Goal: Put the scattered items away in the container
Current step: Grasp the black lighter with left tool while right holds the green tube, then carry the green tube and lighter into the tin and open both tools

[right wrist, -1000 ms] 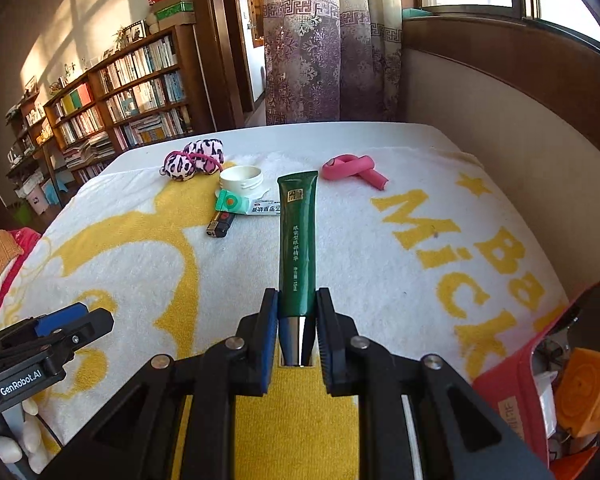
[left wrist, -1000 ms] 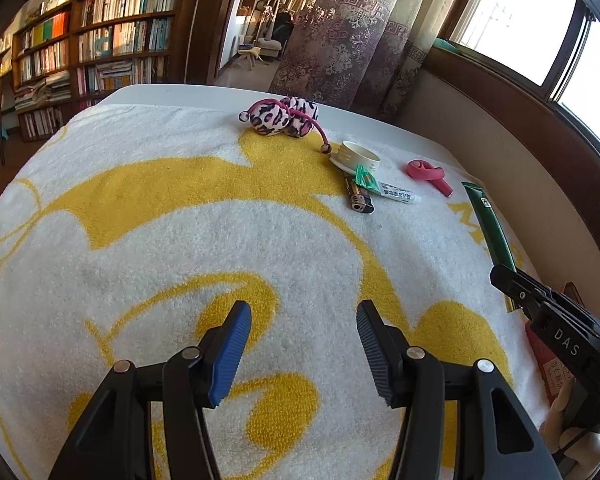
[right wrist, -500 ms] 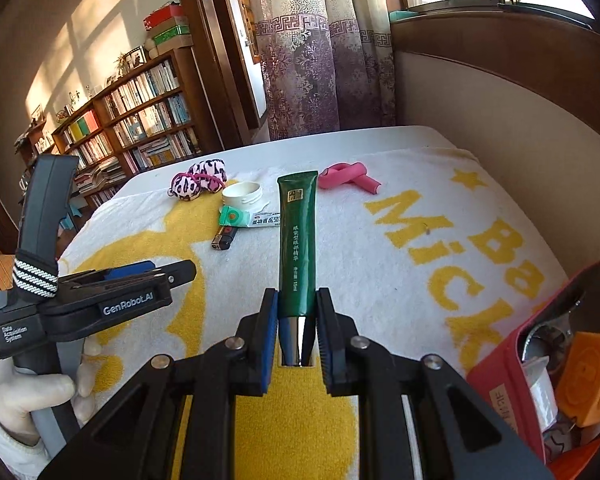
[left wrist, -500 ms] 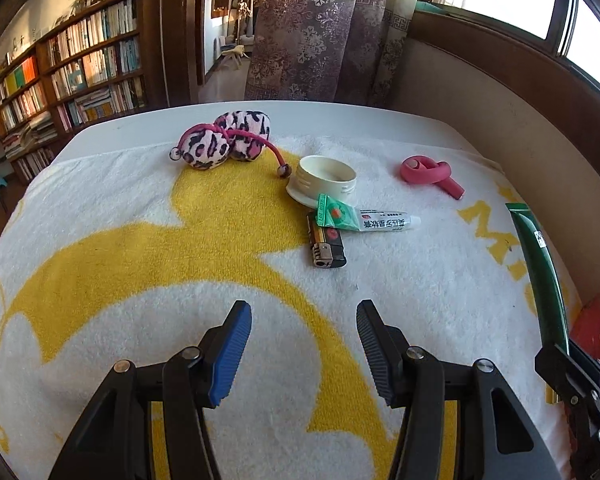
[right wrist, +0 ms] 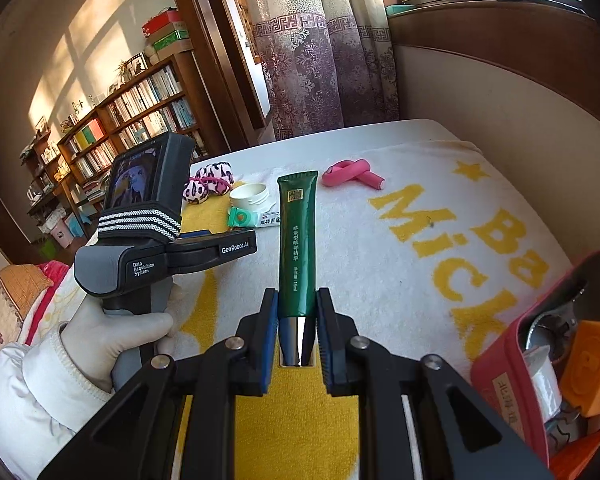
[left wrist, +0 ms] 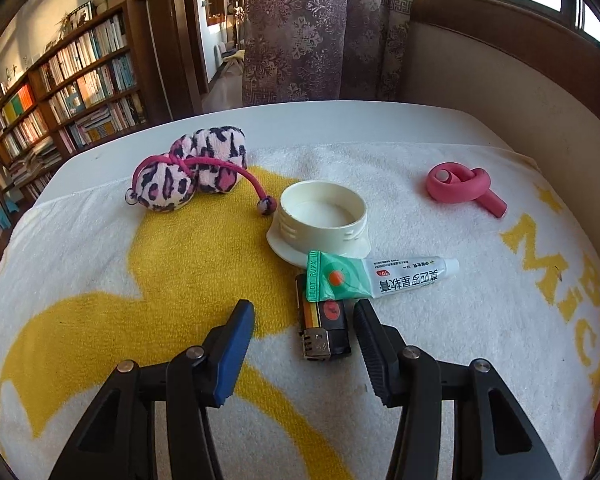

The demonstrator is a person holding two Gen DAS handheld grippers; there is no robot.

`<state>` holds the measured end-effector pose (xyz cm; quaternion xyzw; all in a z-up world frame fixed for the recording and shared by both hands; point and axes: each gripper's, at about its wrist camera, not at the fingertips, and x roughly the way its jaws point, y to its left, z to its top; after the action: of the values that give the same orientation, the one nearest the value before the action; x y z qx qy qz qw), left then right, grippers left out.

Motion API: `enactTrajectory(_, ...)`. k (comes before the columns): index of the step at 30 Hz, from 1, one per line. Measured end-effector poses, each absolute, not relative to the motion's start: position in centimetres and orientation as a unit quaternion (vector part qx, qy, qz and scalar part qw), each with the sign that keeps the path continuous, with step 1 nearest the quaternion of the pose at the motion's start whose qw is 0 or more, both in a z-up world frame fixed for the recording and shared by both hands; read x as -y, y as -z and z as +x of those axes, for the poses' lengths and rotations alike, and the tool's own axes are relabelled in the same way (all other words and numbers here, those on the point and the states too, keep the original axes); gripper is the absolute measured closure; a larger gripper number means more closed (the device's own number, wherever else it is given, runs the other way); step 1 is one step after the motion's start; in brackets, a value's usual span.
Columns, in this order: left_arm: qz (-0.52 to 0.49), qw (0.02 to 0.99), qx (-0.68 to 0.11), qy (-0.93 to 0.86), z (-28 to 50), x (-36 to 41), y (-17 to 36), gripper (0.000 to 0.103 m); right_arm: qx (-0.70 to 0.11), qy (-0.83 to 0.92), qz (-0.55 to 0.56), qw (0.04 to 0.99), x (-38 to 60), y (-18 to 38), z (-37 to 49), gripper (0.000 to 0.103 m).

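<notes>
Green tube (right wrist: 298, 240) shows only from our right gripper (right wrist: 298, 334), clamped; left gripper (left wrist: 304, 336), narrowing, straddles the battery (left wrist: 324, 330) at twelve o'clock, untouched.

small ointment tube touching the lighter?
Touching. The left wrist view shows the small ointment tube with its green crimped end lying across the lighter's top, no gap visible.

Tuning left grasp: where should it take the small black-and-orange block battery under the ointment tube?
Probably grip the black-and-orange block battery across its long side faces at the bare metal-terminal end, coming from the near side. The green-and-white ointment tube overlaps its far end. The left gripper, open, has been closing.
</notes>
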<state>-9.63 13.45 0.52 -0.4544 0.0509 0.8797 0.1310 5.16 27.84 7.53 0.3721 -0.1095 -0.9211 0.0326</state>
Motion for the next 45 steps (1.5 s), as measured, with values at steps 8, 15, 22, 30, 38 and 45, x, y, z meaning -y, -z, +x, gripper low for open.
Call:
enactTrajectory(8,-0.456,0.156,-0.049,-0.875,-8.0,-12.7,-1.0,0.078,0.11,0.921,0.373,0.024,-28.1,-7.2,5.0,0.083)
enactTrajectory(15,-0.46,0.154,-0.014,-0.874,-3.2,-9.4,-1.9,0.078,0.105,0.924,0.367,0.024,-27.9,-7.2,5.2,0.083)
enactTrajectory(22,-0.442,0.167,0.017,-0.881,1.8,-7.2,-4.1,0.078,0.102,0.927,0.361,0.015,-27.9,-7.2,5.1,0.083)
enactTrajectory(30,-0.417,0.19,0.026,-0.889,6.0,-6.9,-6.6,0.078,0.103,0.933,0.344,-0.005,-28.6,-7.4,5.2,0.083)
enactTrajectory(38,-0.398,0.224,0.021,-0.889,9.1,-8.8,-8.6,0.078,0.127,0.944,0.305,-0.021,-30.6,-11.4,10.7,0.083)
enactTrajectory(45,-0.392,0.277,-0.003,-0.877,11.1,-13.7,-9.6,0.078,0.13,0.95,0.278,-0.063,-34.7,-12.9,18.2,0.083)
